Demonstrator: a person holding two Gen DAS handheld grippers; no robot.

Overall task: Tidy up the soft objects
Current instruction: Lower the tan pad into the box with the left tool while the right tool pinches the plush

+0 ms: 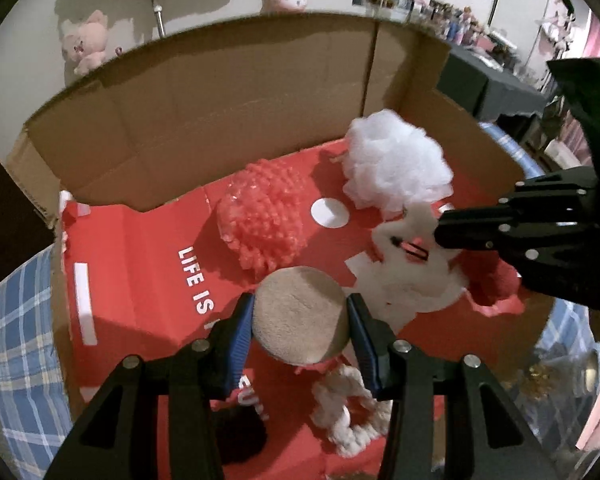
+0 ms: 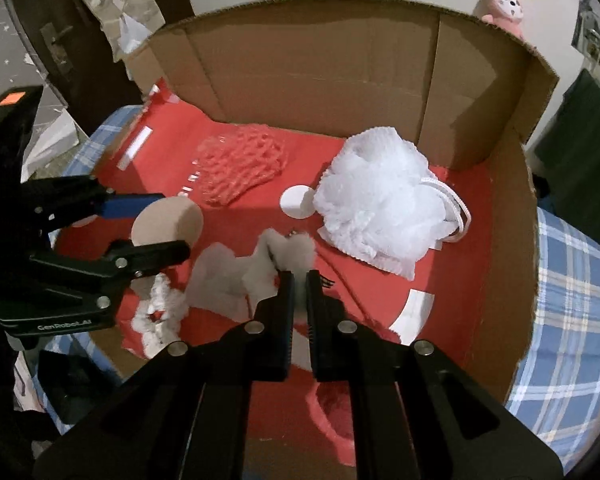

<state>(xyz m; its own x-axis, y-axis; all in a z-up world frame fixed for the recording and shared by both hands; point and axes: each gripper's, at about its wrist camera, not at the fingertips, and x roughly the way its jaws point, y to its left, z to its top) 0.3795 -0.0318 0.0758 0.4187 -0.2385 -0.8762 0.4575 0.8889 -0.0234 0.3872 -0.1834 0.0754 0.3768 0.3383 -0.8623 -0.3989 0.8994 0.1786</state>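
Observation:
My left gripper [image 1: 300, 312] is shut on a round beige sponge puff [image 1: 300, 314], held above the red floor of an open cardboard box [image 1: 220, 92]. It also shows in the right wrist view [image 2: 168, 222]. My right gripper [image 2: 298, 280] is shut on a white fluffy plush piece [image 2: 288, 250], also seen in the left wrist view [image 1: 412, 280]. In the box lie a pink mesh puff [image 1: 262, 218], a white mesh bath puff [image 2: 384, 208] and a white knotted rope [image 1: 348, 412].
The box sits on a blue plaid cloth [image 2: 572, 300]. Pink plush toys [image 1: 86, 40] sit behind the box's far wall. A dark table [image 1: 488, 88] with clutter stands at the right. A black object [image 1: 240, 436] lies near the box's front.

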